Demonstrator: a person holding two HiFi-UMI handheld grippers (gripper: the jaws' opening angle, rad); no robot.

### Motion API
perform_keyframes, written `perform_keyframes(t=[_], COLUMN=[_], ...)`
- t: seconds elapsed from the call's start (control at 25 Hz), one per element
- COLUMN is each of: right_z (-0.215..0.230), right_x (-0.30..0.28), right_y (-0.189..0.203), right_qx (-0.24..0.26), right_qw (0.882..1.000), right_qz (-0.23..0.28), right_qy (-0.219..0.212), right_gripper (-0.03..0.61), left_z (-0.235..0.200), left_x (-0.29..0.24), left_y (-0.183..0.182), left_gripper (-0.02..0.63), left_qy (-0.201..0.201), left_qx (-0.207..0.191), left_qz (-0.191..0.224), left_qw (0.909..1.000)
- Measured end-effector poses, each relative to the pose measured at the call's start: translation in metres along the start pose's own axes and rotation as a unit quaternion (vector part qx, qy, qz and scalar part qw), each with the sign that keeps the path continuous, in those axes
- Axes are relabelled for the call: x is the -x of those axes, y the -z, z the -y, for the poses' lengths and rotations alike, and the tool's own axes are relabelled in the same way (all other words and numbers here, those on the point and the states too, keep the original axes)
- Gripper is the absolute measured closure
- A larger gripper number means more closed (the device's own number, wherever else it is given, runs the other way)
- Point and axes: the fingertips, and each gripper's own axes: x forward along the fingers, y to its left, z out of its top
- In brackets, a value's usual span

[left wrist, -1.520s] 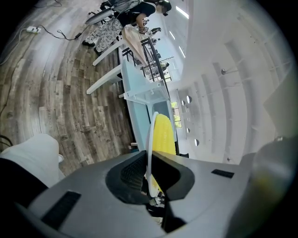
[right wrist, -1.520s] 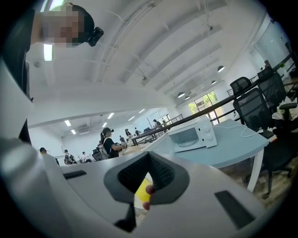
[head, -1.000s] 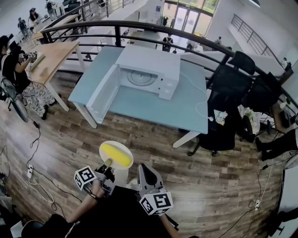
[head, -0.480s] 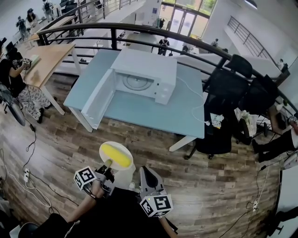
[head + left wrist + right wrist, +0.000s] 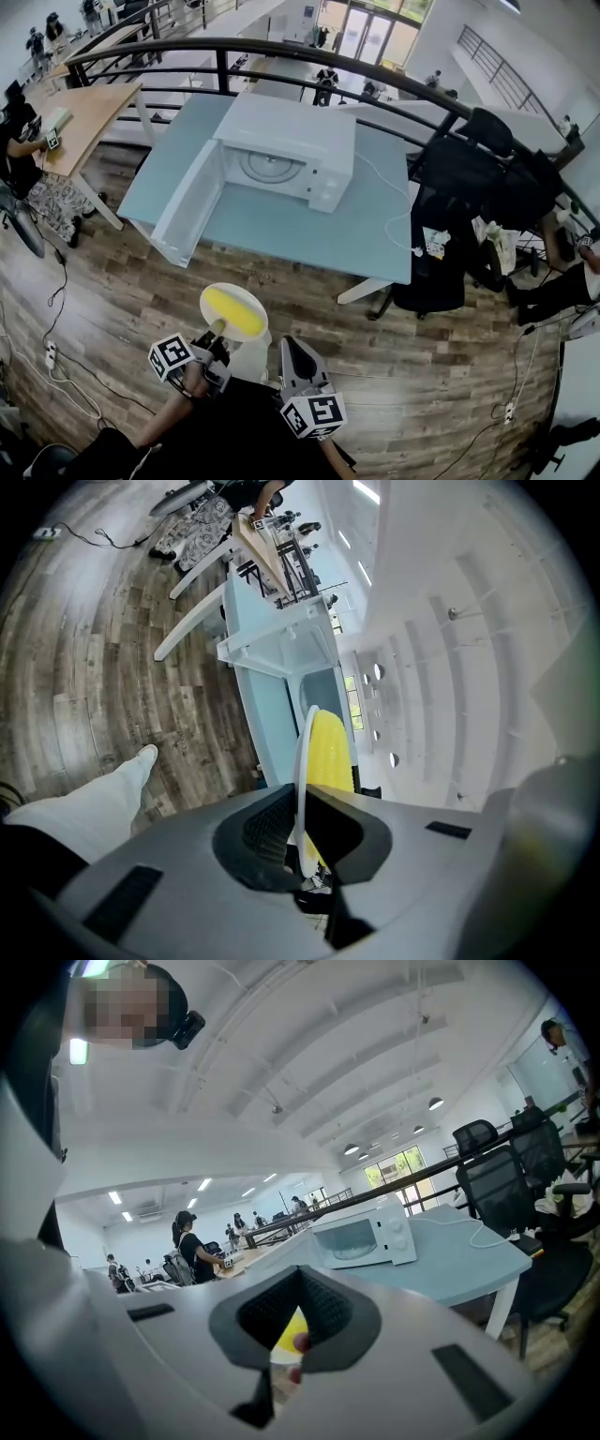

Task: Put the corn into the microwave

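A yellow corn cob (image 5: pixel 234 313) lies on a white round plate (image 5: pixel 214 292). My left gripper (image 5: pixel 217 331) is shut on the plate's near rim and holds it over the wooden floor. In the left gripper view the plate (image 5: pixel 302 752) stands edge-on between the jaws, the corn (image 5: pixel 330 752) to its right. The white microwave (image 5: pixel 286 150) stands on a blue-grey table (image 5: pixel 309 230) ahead, its door (image 5: pixel 187 202) swung wide open to the left. My right gripper (image 5: pixel 291 345) hangs shut and empty beside the plate. From the right gripper view the microwave (image 5: pixel 361 1234) is at mid distance.
Black office chairs (image 5: pixel 459 178) crowd the table's right end. A dark curved railing (image 5: pixel 281 52) runs behind it. A wooden table (image 5: pixel 80 112) with a seated person (image 5: pixel 19 141) is at far left. A white cable (image 5: pixel 403 216) trails across the tabletop; cords (image 5: pixel 56 347) lie on the floor.
The table and microwave have drawn nearer and lower in the head view. Both grippers and the plate keep the same place in the picture.
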Motion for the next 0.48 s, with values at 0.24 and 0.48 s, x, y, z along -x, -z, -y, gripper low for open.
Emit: perform_keyframes(t=[0.24, 0.48], right_z=[0.018, 0.030], right_x=[-0.022, -0.044], right_y=[-0.005, -0.010], right_qx=[-0.002, -0.004], right_qw=[1.000, 1.000], right_qz=[-0.007, -0.012], right_qy=[0.002, -0.001], right_gripper=[0.571, 0.571], left_z=[0.008, 0.012], left_x=[-0.028, -0.051], left_y=[-0.009, -0.017], left_gripper=[0.594, 0.592], left_qy=[-0.002, -0.004], left_qx=[0.001, 0.003], left_qz=[-0.001, -0.002], left_qw=[1.0000, 1.0000])
